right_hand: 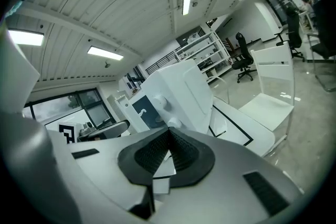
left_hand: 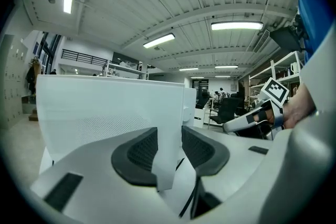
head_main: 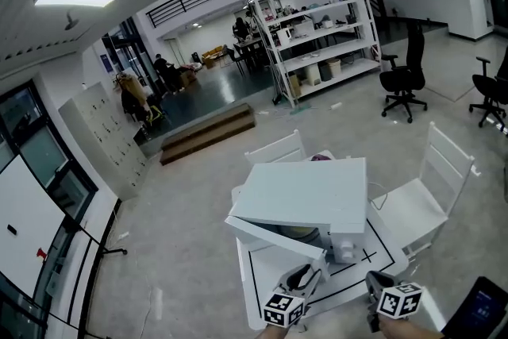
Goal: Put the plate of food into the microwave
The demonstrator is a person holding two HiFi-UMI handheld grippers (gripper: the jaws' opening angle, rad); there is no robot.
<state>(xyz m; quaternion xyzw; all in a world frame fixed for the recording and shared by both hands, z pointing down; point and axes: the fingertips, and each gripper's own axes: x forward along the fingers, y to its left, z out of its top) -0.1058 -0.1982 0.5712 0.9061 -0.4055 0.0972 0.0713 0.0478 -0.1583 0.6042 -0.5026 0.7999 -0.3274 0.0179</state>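
Between the left gripper's [left_hand: 169,149] jaws sits the edge of the microwave's [head_main: 305,194] open door [left_hand: 105,107], pinched narrow. Beyond that door, inside, what looks like the plate of food [head_main: 300,234] shows dimly. The right gripper's [right_hand: 168,152] jaws are pressed together on nothing, just short of the knobs [right_hand: 159,104], above the bench [head_main: 258,290].

the hall is taken from head height, looking forward and steeply down on the microwave [head_main: 305,198] on the tabletop [head_main: 266,274]. the left gripper [head_main: 304,276] view is set low, hard against the microwave door [left_hand: 105,107], and is tilted up to the ceiling. the right gripper [head_main: 375,282] view is aimed up at the microwave's control side from nearby. the microwave is shared by all three views.
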